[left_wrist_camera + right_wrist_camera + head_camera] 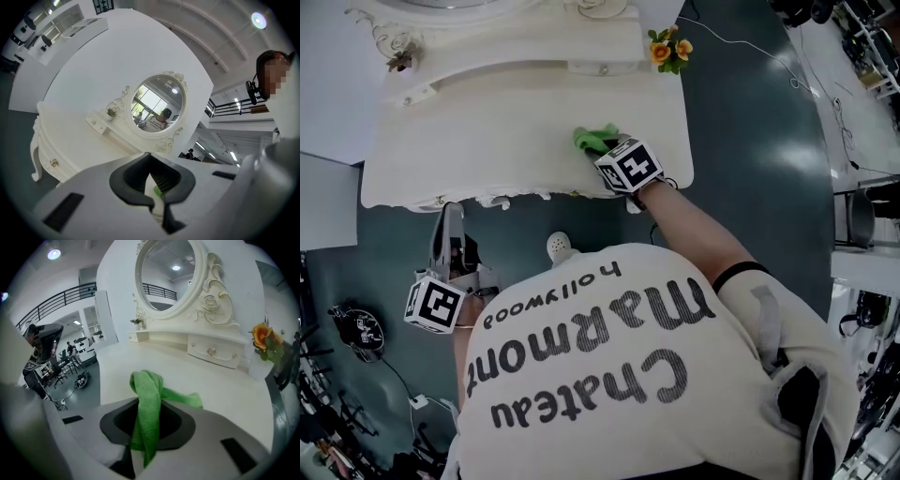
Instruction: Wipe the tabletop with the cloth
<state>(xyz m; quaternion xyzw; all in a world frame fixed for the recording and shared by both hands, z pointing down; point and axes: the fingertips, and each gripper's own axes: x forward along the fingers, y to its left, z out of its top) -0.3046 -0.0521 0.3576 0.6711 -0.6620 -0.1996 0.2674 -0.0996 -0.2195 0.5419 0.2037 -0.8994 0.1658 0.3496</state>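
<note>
A green cloth (595, 139) lies bunched on the white tabletop (506, 131) near its front right edge. My right gripper (603, 148) is shut on the cloth, which hangs pinched between its jaws (147, 399) in the right gripper view, with a fold trailing onto the tabletop (201, 376). My left gripper (448, 214) is held off the table, in front of and below its front left edge. It points up at the dresser, jaws together with nothing in them (157, 206).
The dresser has an oval mirror (168, 273) and a raised drawer shelf (534, 56) at the back. Orange flowers (670, 49) stand at the back right corner, a small plant (400, 61) at the back left. A black device (358, 330) and cables lie on the dark floor.
</note>
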